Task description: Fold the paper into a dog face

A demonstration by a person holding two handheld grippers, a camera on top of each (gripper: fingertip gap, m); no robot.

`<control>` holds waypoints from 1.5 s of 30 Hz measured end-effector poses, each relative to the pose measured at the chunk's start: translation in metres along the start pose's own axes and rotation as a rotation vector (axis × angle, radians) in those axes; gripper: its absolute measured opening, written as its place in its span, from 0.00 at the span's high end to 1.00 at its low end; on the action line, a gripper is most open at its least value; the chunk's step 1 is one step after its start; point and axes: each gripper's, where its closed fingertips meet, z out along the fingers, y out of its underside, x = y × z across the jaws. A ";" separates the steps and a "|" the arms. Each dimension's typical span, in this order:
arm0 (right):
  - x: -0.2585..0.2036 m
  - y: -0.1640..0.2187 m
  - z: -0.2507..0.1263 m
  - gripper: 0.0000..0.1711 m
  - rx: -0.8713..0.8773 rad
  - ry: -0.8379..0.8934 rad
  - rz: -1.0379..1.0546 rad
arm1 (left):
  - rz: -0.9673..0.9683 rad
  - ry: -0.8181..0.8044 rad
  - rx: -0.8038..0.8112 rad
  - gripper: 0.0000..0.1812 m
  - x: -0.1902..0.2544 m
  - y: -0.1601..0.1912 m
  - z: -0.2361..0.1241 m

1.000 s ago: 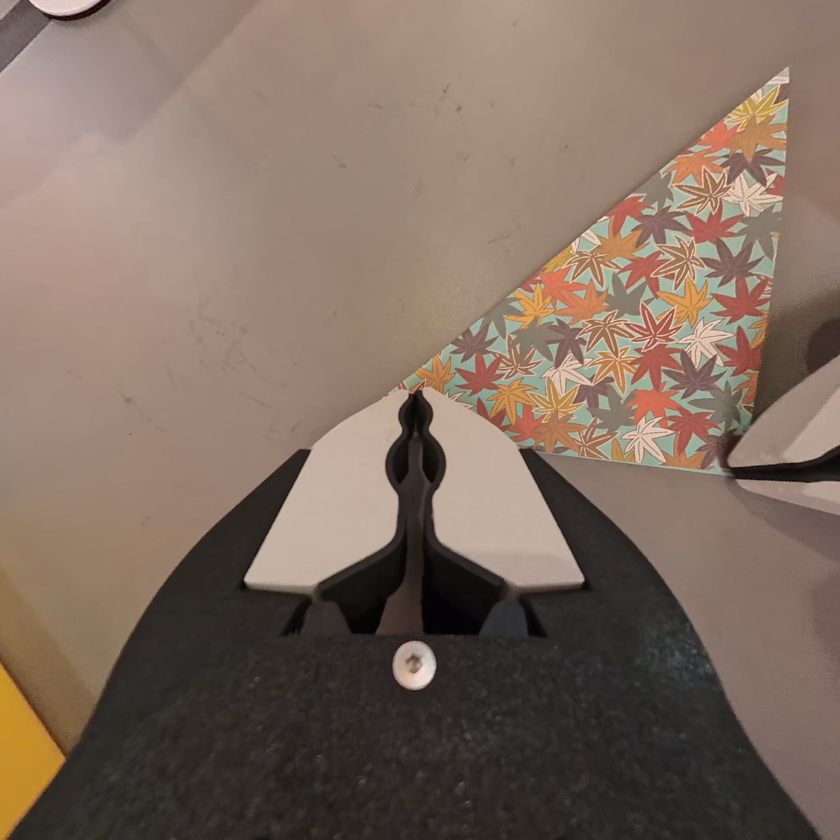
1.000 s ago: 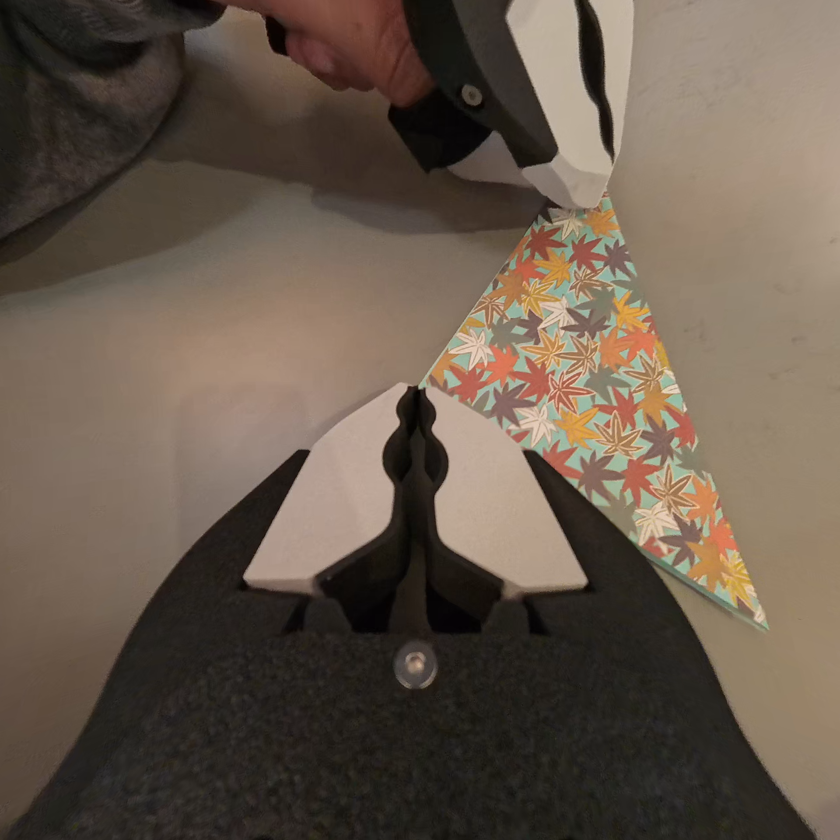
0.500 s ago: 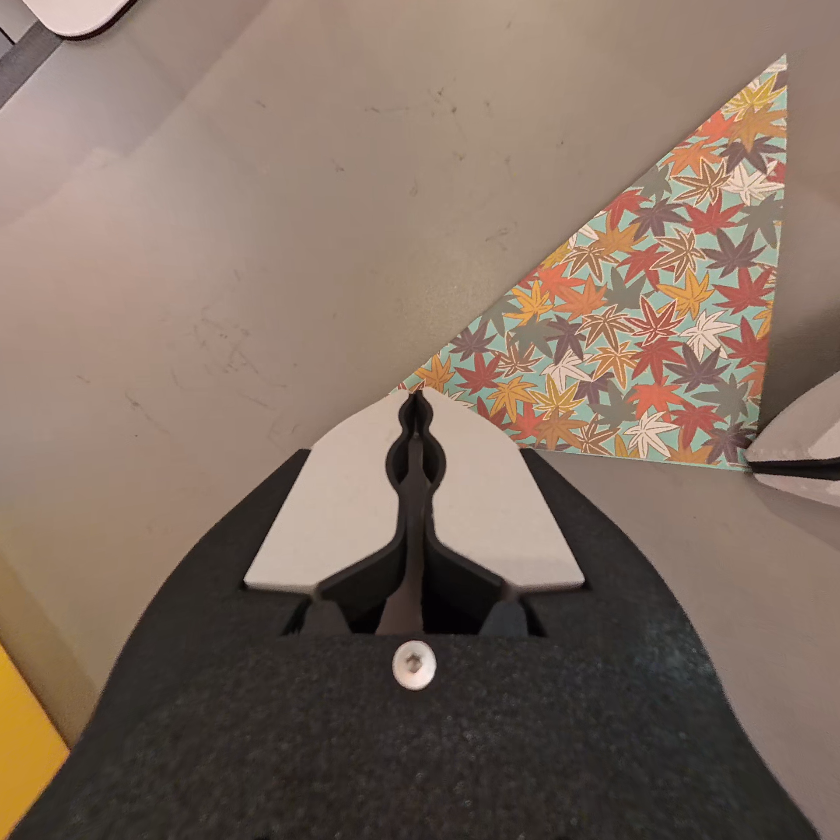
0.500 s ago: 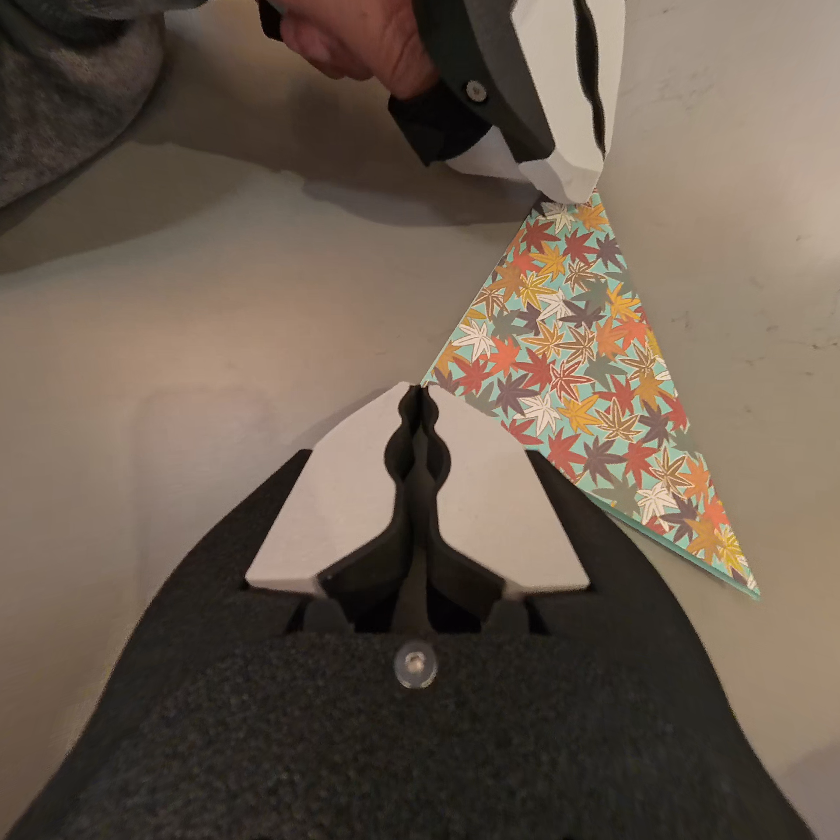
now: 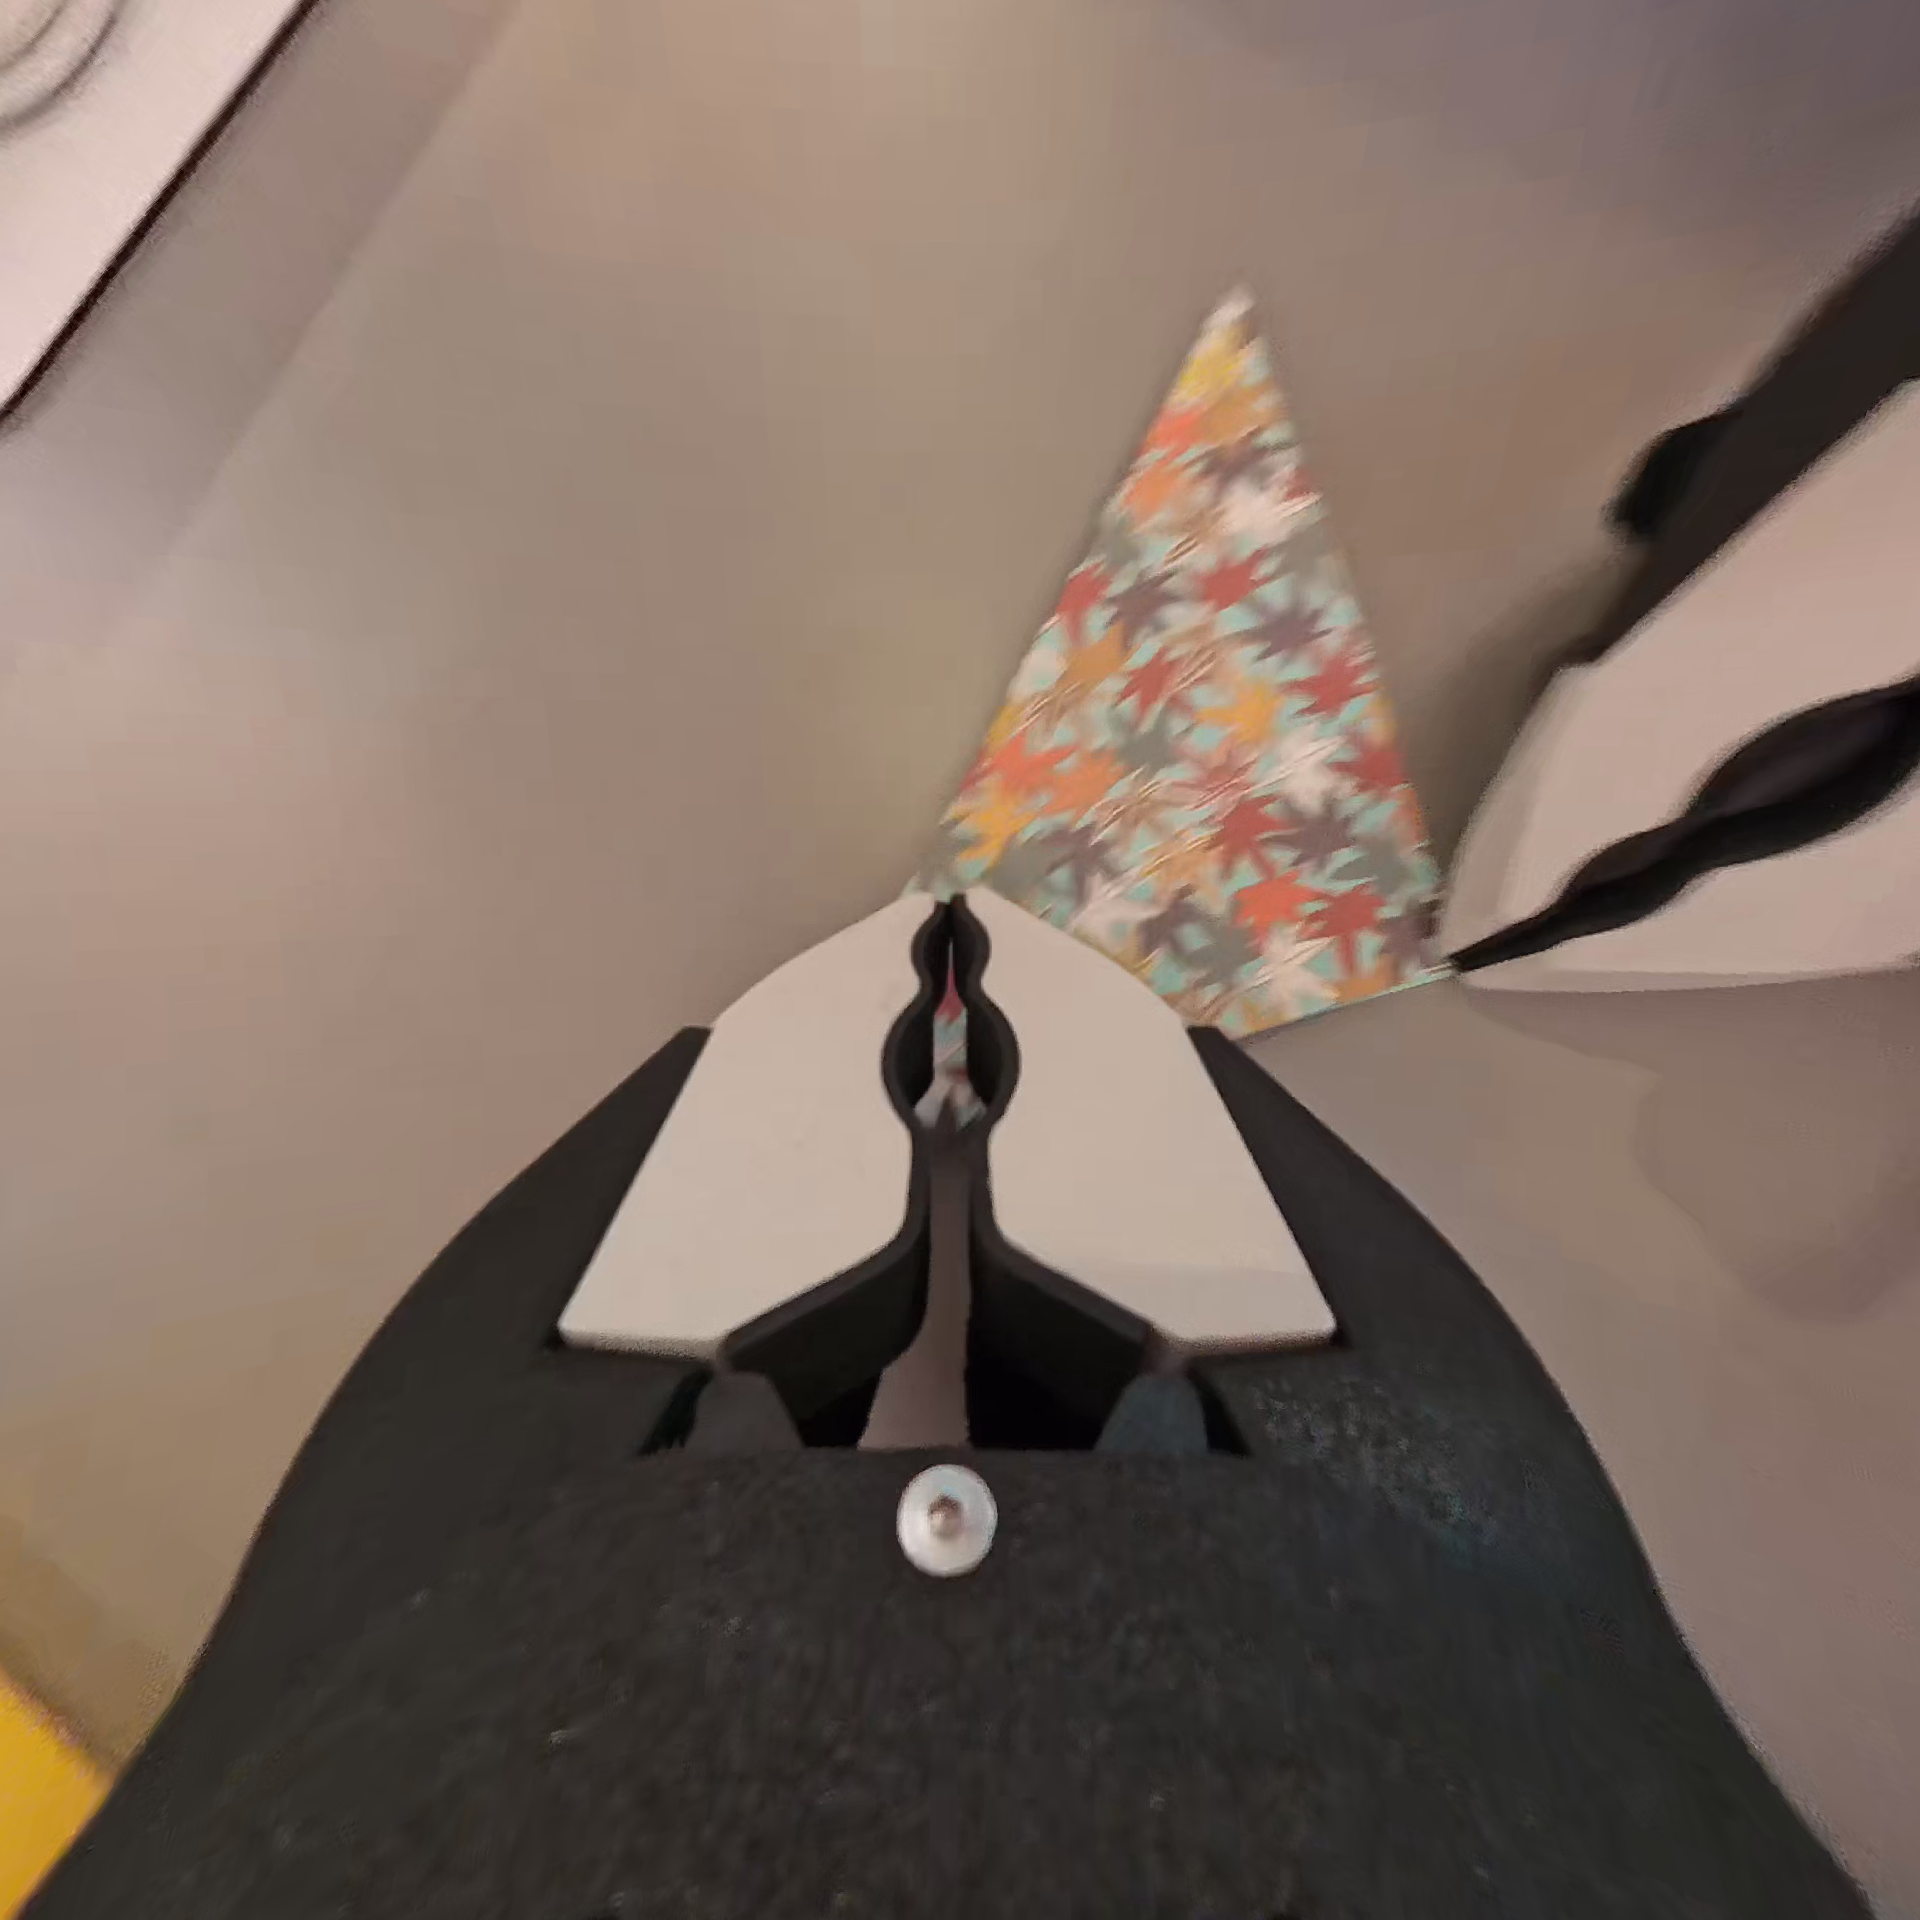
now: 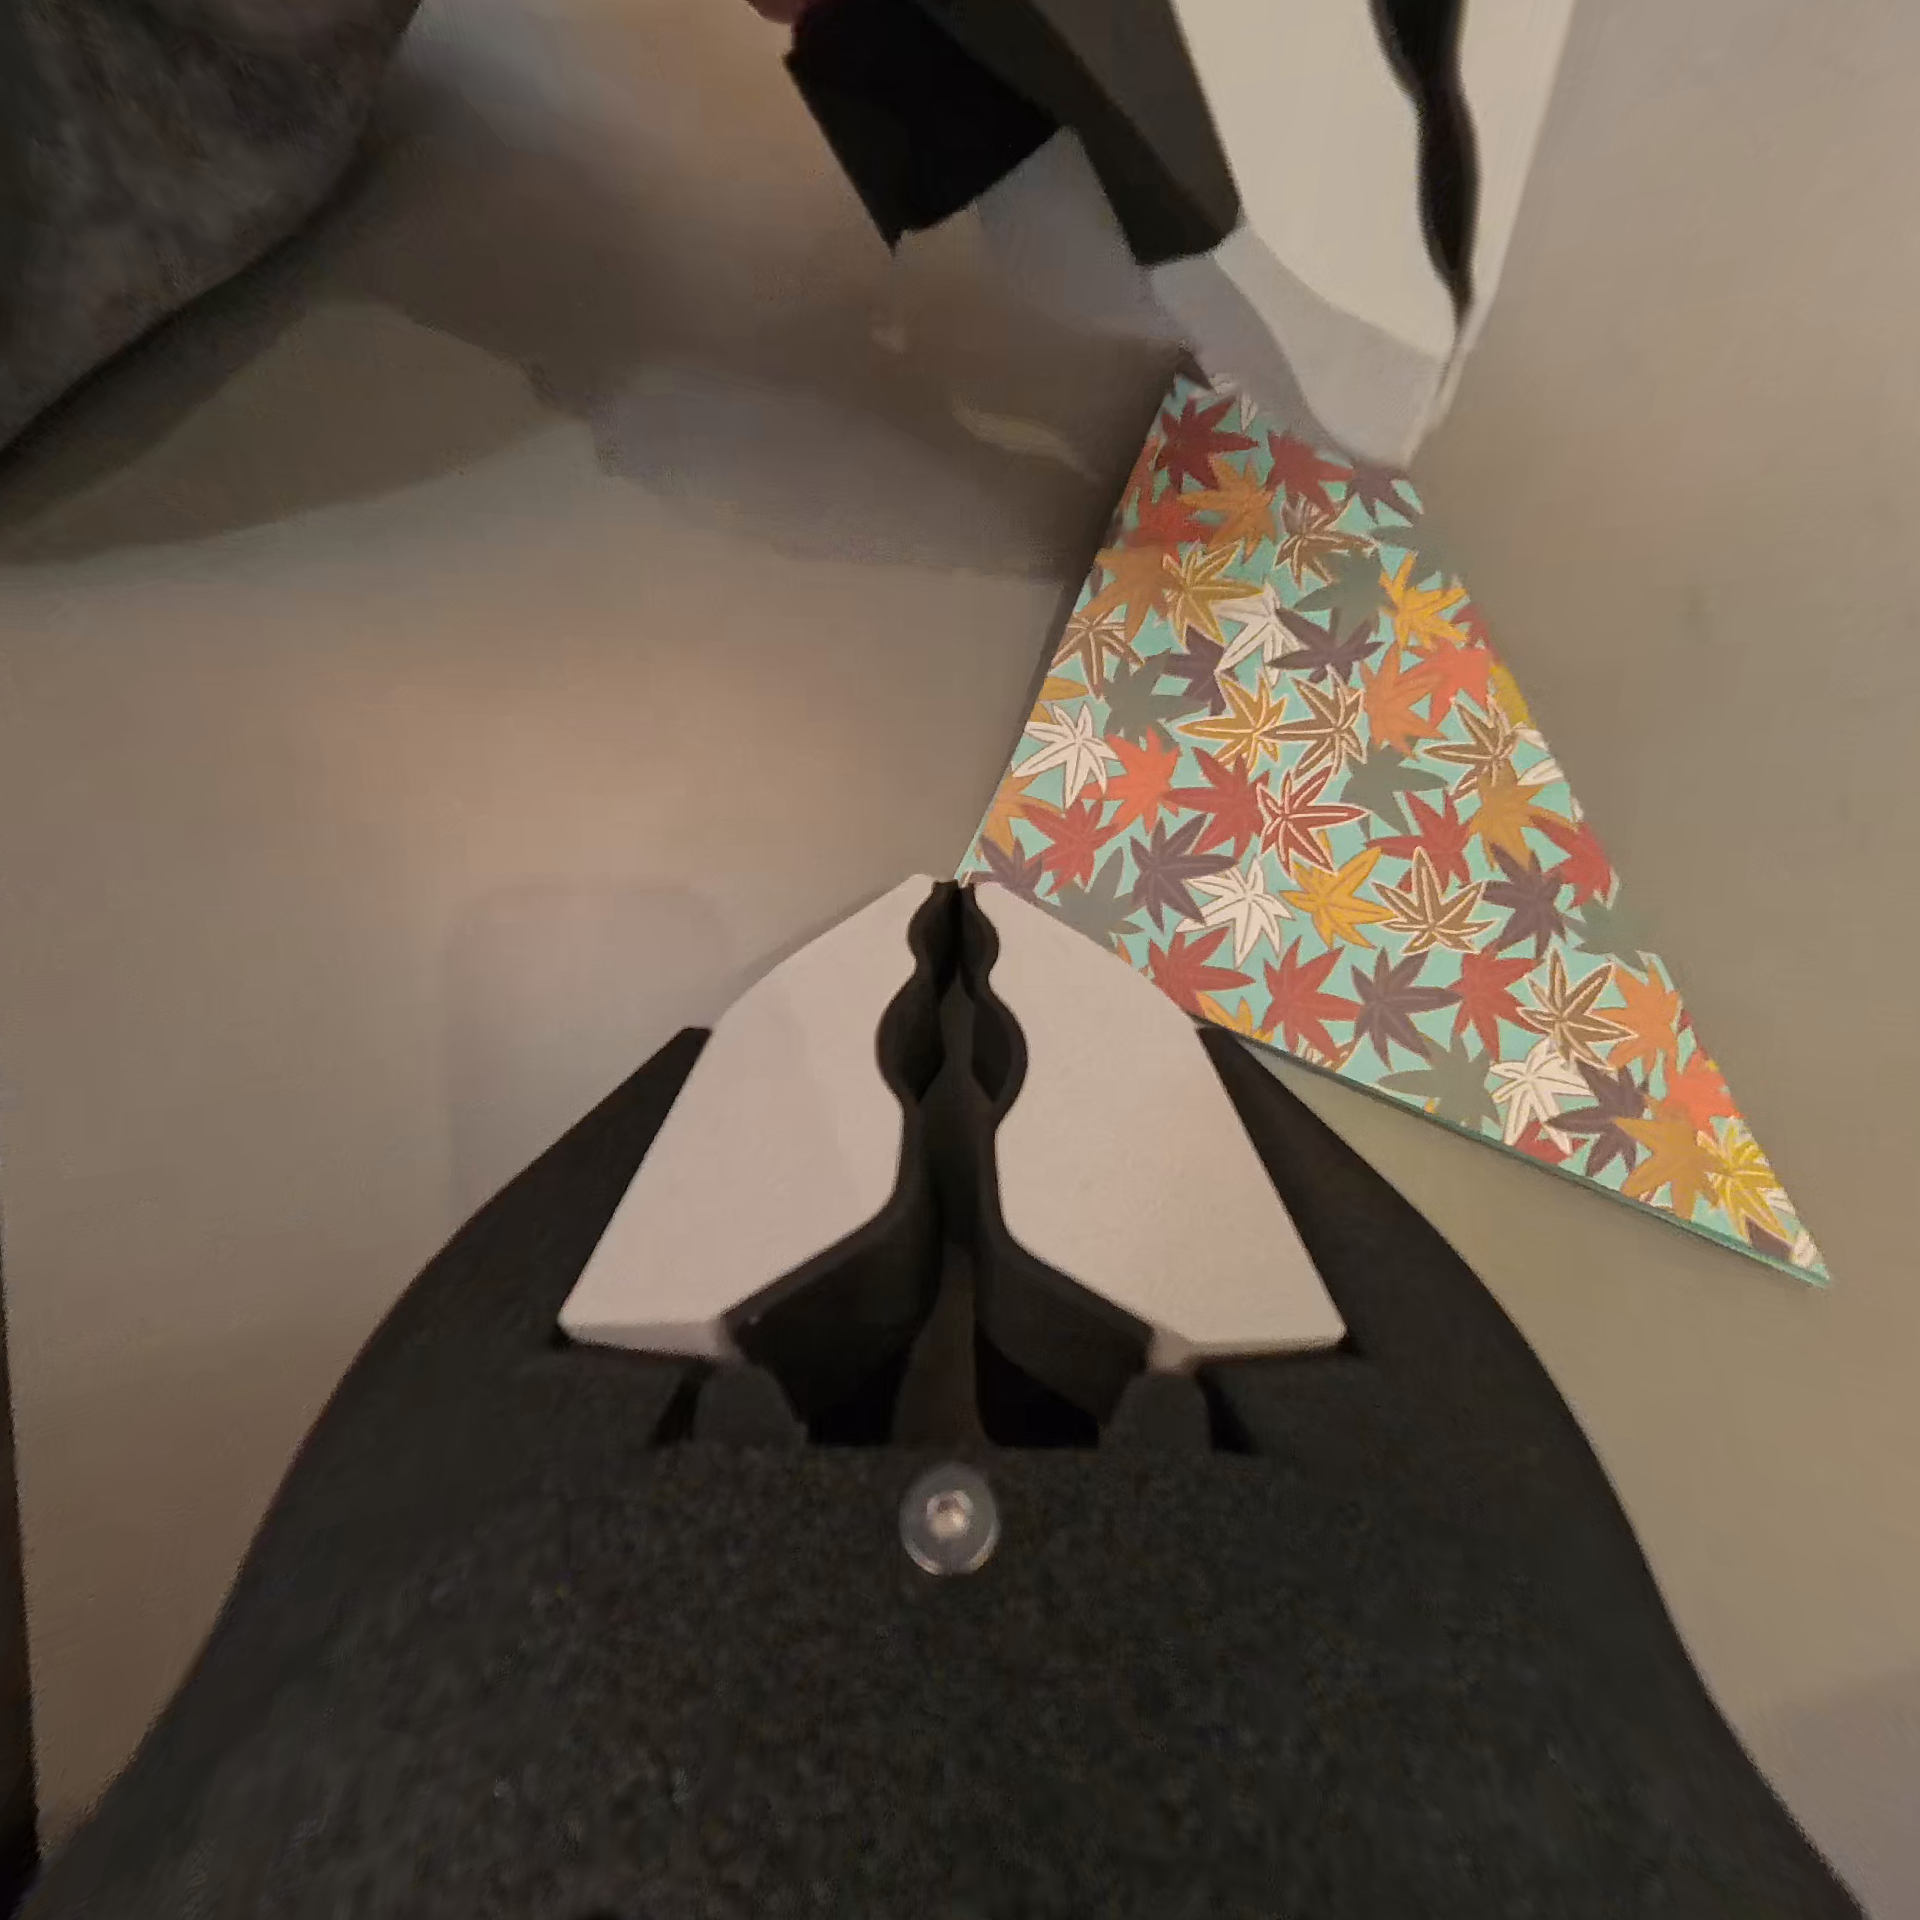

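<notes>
The paper (image 5: 1195, 727) is a folded triangle with a leaf print on teal, lying flat on the grey table (image 5: 520, 727). My left gripper (image 5: 951, 904) is shut, and its tips rest over the triangle's near corner. The print shows through the slot between the jaws. In the right wrist view the left gripper (image 6: 1455, 332) covers the far corner of the paper (image 6: 1351, 810). My right gripper (image 6: 951, 894) is shut, with its tip at the paper's near left corner. It also shows blurred in the left wrist view (image 5: 1455, 961), touching the right corner.
A white object with a dark edge (image 5: 104, 208) lies at the far left. A yellow patch (image 5: 31, 1756) shows at the lower left. A grey sleeve (image 6: 156, 156) lies on the table at the upper left of the right wrist view. Some 10 cm of space lies between my two pairs of fingers.
My left gripper has moved forward onto the paper's corner and its view has swung. The right gripper has come closer to the left one. Both have stayed shut.
</notes>
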 end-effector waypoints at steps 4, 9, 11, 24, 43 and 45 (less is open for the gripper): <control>-0.005 0.006 -0.006 1.00 -0.010 -0.058 0.001 | -0.003 0.113 -0.002 1.00 0.026 -0.008 0.016; -0.005 0.007 -0.007 1.00 -0.010 -0.062 -0.004 | 0.013 0.106 -0.069 1.00 0.027 0.004 0.030; -0.006 0.008 -0.007 1.00 -0.009 -0.064 -0.003 | 0.010 0.088 -0.061 1.00 0.023 0.004 0.030; -0.002 0.011 -0.016 1.00 -0.024 -0.113 0.050 | -0.005 0.068 -0.033 1.00 0.009 0.014 0.024; 0.118 0.023 -0.045 0.85 0.187 0.089 0.574 | 0.013 0.065 -0.035 1.00 0.019 0.019 0.018; 0.118 0.020 -0.042 0.86 0.193 0.071 0.592 | 0.018 0.061 -0.038 1.00 0.019 0.019 0.018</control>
